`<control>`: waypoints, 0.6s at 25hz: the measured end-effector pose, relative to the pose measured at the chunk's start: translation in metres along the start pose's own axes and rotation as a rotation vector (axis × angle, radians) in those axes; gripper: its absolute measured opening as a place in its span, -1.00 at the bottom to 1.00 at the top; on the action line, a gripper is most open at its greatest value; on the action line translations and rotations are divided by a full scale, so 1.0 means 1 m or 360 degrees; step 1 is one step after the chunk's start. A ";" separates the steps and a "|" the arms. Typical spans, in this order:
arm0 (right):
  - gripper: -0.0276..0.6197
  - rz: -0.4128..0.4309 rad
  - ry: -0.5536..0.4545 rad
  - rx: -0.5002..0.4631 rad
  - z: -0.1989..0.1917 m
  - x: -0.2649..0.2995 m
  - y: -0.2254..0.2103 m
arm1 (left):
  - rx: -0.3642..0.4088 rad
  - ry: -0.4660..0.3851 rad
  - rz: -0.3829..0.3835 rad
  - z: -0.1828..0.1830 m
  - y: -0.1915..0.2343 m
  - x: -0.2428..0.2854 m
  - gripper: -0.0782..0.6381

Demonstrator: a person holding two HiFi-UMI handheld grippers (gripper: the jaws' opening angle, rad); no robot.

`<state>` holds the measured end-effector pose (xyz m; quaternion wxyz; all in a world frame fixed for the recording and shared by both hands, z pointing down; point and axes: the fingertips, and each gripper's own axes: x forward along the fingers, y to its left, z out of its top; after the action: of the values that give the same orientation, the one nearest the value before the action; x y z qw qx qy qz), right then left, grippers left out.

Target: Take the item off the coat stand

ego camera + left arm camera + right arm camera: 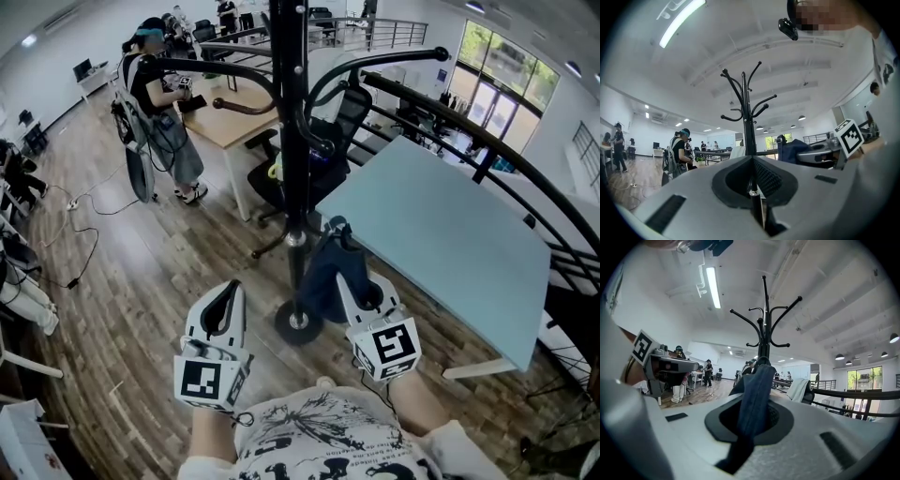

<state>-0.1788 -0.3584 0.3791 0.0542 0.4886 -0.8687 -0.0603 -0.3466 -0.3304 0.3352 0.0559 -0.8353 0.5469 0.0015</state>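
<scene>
The black coat stand [288, 141] rises in the middle of the head view, its round base [300, 322] on the wood floor. A dark blue cloth item [323, 272] hangs close against the pole. My right gripper [345, 274] is shut on its lower part. In the right gripper view the blue cloth [754, 390] runs from between the jaws up toward the pole [763, 333]; whether it still rests on a hook is hidden. My left gripper [225, 295] is shut and holds nothing, left of the base. The stand [748, 117] stands straight ahead in its view.
A pale blue table [441, 234] stands right of the stand, with a black railing [506, 159] behind it. A black office chair [328, 141] and a wooden desk [225, 117] lie beyond the pole. A person [159, 103] stands at the far left, cables on the floor nearby.
</scene>
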 end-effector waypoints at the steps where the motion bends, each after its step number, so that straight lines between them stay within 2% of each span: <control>1: -0.86 0.0006 -0.0002 0.0000 0.000 0.000 -0.001 | 0.0001 0.0002 0.0001 -0.001 -0.001 0.001 -0.77; 15: -0.86 0.0020 -0.0039 0.0005 0.002 -0.008 -0.011 | -0.0003 0.0018 0.0019 -0.006 -0.014 0.005 -0.77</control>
<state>-0.1659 -0.3565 0.3753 0.0431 0.4823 -0.8726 -0.0644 -0.3325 -0.3297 0.3418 0.0519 -0.8321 0.5521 -0.0024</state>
